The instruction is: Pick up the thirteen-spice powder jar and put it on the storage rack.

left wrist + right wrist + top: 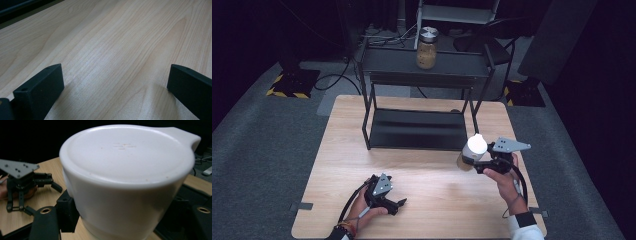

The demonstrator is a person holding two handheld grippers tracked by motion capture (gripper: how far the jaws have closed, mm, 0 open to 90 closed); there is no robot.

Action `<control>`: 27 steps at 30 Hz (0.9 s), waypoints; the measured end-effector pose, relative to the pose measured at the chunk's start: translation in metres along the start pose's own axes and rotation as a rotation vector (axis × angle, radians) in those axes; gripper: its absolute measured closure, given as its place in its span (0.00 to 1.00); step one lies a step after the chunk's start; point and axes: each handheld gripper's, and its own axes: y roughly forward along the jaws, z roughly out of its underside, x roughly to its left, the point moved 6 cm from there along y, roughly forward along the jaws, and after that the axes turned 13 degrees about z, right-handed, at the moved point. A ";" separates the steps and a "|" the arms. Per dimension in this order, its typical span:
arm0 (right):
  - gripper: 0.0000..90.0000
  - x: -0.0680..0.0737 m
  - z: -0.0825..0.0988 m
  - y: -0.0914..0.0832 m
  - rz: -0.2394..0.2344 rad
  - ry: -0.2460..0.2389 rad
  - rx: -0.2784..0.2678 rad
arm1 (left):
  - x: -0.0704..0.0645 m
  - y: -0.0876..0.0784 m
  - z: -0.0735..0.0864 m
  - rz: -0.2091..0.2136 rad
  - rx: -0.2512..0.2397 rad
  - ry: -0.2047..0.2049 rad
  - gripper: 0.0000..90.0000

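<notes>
The right tongs (479,162) pinch a small jar with a white plastic lid and tan contents (472,152), holding it above the light wooden bench (427,185), just off the front right corner of the black metal two-tier rack (417,127). The left tongs (398,204) rest on the bench well in front of that rack, spread wide with nothing between them. A glass jar with a silver lid (427,48) stands on the rack's top shelf.

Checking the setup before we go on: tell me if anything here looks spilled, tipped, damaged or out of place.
Nothing stands out. The right gripper holds a white-lidded jar off the table, lid intact. The other jar stands upright on the black rack. The left gripper rests open on the table. No spills.
</notes>
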 end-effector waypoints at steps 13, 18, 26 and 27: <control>0.34 -0.011 -0.079 0.014 0.007 -0.042 -0.017 | -0.001 0.000 -0.001 -0.006 0.008 0.009 0.00; 0.34 -0.014 -0.104 0.018 0.008 -0.043 -0.026 | -0.001 0.001 -0.001 -0.007 0.008 0.010 0.00; 0.34 -0.025 -0.139 0.017 0.037 -0.024 -0.034 | -0.001 0.001 -0.001 -0.007 0.008 0.009 0.00; 0.34 -0.026 -0.143 0.017 0.041 -0.024 -0.034 | -0.001 0.001 -0.001 -0.007 0.008 0.009 0.00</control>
